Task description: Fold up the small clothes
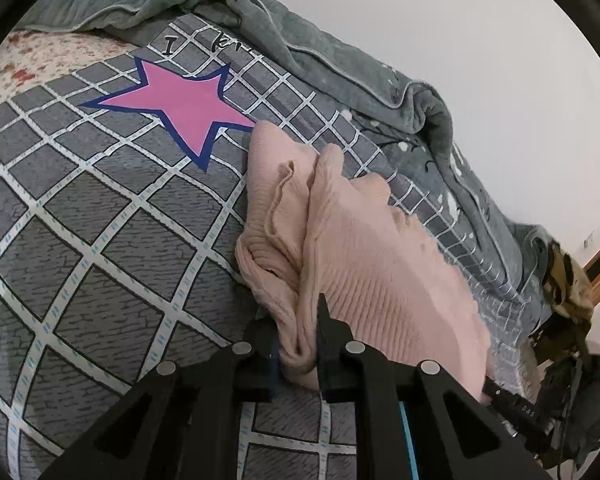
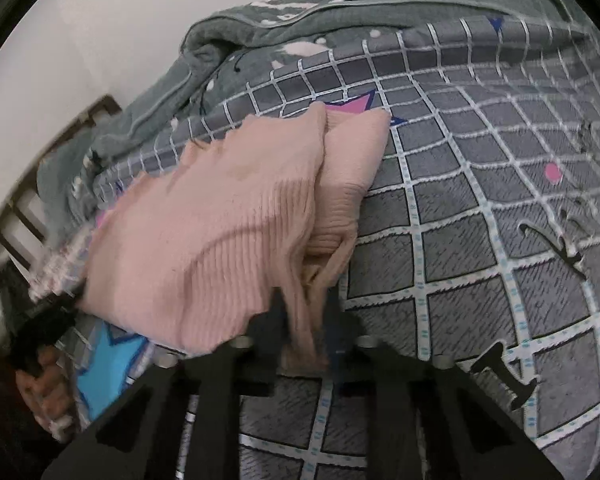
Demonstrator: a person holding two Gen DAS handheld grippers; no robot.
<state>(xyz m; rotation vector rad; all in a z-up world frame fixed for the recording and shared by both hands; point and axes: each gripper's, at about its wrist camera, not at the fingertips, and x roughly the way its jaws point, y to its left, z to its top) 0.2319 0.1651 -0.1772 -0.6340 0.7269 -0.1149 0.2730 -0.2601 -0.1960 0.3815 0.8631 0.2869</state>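
On a bed covered by a grey sheet [image 1: 100,208] with a white grid, the left wrist view shows a pink ribbed knit garment [image 1: 364,248] lying rumpled right of centre, running from the near edge up toward a large pink star [image 1: 180,108] printed on the sheet; its far corner touches one tip of that star. At the bottom of this view the left gripper [image 1: 298,354] pinches a bunched fold of the garment's near edge, its 2 black fingers [image 1: 324,332] pressed against the knit on either side. A grey-green quilt [image 1: 340,60] with white flower shapes lies heaped along the far side of the bed, against a white wall. At the far right edge a second black tool shows below the garment, only in part.

Across the bed, the right wrist view is blurred near the bottom. Its pink knit garment [image 2: 220,232] spreads left of centre, with a folded flap [image 2: 352,160] lying on its right side. The right gripper [image 2: 306,344] is closed on a thin strip of the garment's near edge, knit showing between the 2 fingers. At the lower left a person's hand [image 2: 40,392] grips the black handle of the other tool, beside a blue star [image 2: 108,368] printed on the sheet. The quilt [image 2: 260,28] lies bunched at the far side.
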